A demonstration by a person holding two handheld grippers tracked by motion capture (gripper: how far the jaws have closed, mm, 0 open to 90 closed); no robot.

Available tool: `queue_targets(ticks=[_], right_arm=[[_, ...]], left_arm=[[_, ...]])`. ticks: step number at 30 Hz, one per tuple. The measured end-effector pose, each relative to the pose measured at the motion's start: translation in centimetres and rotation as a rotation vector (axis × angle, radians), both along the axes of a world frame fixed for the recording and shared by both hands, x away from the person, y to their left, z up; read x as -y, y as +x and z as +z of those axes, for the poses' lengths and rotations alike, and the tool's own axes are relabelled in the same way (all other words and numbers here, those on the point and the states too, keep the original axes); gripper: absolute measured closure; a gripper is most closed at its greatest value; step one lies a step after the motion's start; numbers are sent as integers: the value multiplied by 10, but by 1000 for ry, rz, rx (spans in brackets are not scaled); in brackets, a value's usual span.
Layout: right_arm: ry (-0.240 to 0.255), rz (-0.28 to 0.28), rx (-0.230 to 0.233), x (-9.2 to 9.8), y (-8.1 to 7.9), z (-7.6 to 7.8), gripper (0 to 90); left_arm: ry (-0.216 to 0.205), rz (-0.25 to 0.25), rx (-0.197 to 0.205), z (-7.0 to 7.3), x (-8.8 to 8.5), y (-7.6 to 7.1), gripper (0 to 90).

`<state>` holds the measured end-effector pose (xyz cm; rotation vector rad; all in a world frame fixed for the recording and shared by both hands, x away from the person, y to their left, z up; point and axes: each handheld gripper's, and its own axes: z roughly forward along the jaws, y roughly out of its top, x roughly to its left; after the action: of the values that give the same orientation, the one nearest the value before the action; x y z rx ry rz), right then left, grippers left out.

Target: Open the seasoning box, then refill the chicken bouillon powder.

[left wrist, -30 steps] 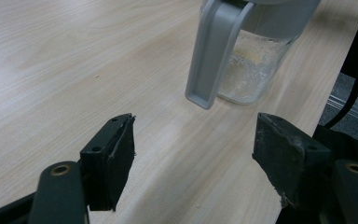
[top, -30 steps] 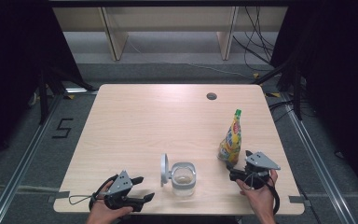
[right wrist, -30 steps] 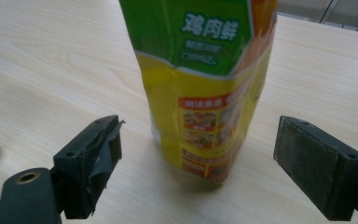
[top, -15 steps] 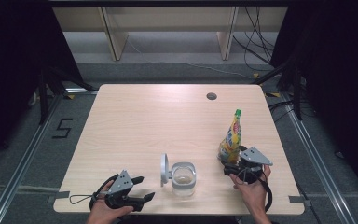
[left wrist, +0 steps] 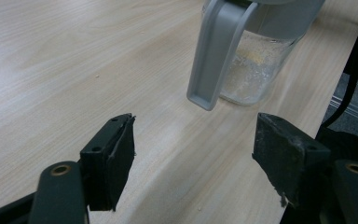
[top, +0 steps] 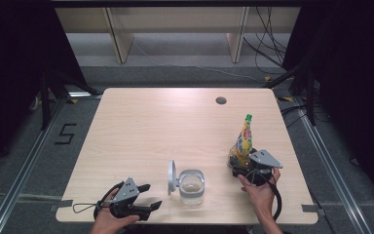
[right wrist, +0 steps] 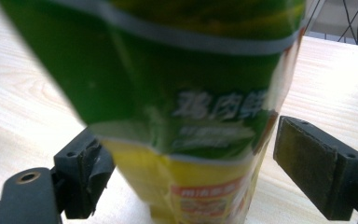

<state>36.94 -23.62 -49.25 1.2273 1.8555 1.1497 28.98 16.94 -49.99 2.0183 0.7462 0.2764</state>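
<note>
The pouch (top: 242, 141), a green and yellow printed bag with a green tip, stands upright near the right edge of the counter (top: 151, 126). The right claw (top: 243, 170) is at its base on the near side. In the right gripper view the pouch (right wrist: 177, 107) sits between the two black jaws, which stand apart; one pad (right wrist: 307, 163) is clear of the bag, while the other is partly hidden behind it, so contact there cannot be told. To the left, near the counter's front edge, stands a clear jar (top: 191, 186) with a grey rim and its lid (top: 172, 174) flipped up at its left side. Further left, the left claw (top: 151, 197) rests low by the front edge, jaws wide apart and holding nothing, pointed toward the jar (left wrist: 256, 60). A small dark hole (top: 220, 100) lies at the counter's far side.
</note>
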Motion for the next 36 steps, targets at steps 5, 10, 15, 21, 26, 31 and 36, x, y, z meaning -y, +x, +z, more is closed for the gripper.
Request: queue_targets(ticks=[5,10,15,21,26,31,36], right_arm=[[42,-15,-17,-1,1,-1,216],[15,54,-29,8,4,3,270],[-9,149,-37,25,3,6,344],[12,184,-46,30,4,6,348],[38,121,-4,24,1,4,234],[76,72,7,16,1,0,170],[89,52,19,10,2,-4,162]], left_arm=[[12,-6,5,0,-1,0,290],[1,0,6,0,-1,-1,289],[1,0,6,0,-1,-1,290],[3,-9,4,0,-1,-1,292],[0,8,-11,0,0,-2,291],[8,-1,6,-1,0,-1,292],[2,3,-6,0,1,-3,291]])
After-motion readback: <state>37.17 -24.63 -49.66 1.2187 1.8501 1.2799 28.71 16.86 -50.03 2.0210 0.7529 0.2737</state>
